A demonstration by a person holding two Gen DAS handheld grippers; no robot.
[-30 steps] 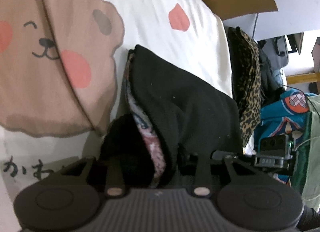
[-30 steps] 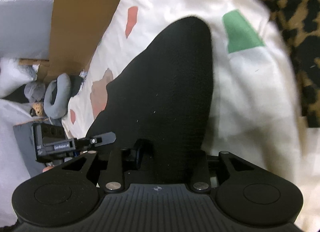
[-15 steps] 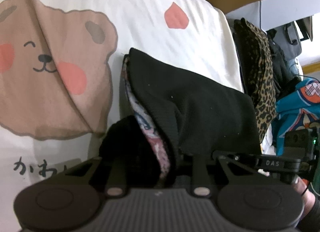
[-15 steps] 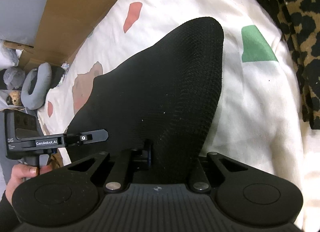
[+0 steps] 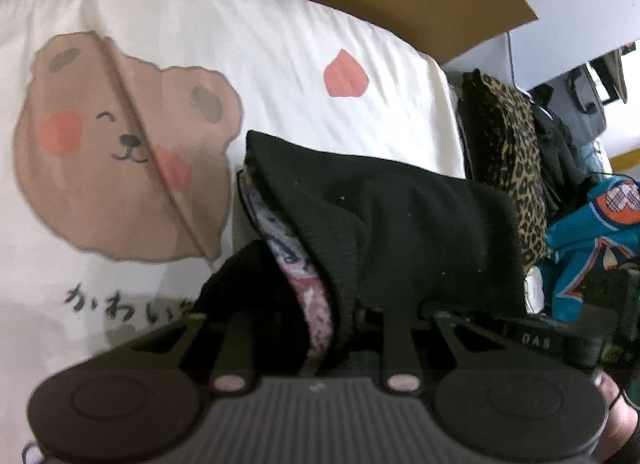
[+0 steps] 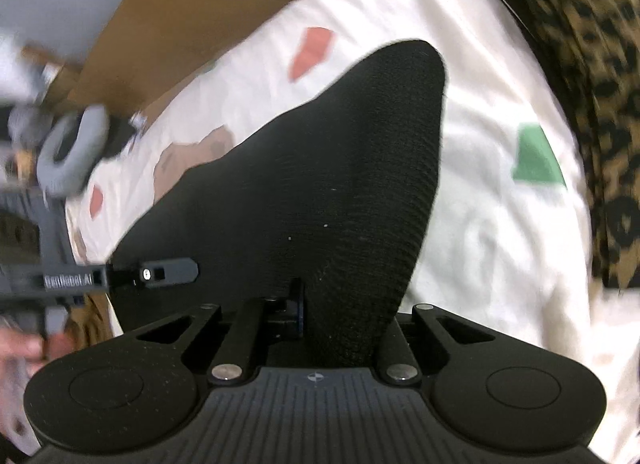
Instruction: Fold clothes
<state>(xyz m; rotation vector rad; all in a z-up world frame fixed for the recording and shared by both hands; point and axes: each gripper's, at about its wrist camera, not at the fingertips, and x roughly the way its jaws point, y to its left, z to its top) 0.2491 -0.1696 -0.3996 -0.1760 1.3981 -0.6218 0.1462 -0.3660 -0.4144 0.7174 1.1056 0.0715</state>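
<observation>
Each wrist camera sits just behind its own gripper and looks forward and down along it, very near the black garment (image 5: 400,232). The left view faces the cream bear-print sheet (image 5: 280,63); the right view faces the same sheet from the opposite side. Both share the garment, sheet and leopard-print cloth (image 6: 592,63).

I hold both grippers low: left gripper (image 5: 320,328) and right gripper (image 6: 320,304) each clamp fabric.
</observation>
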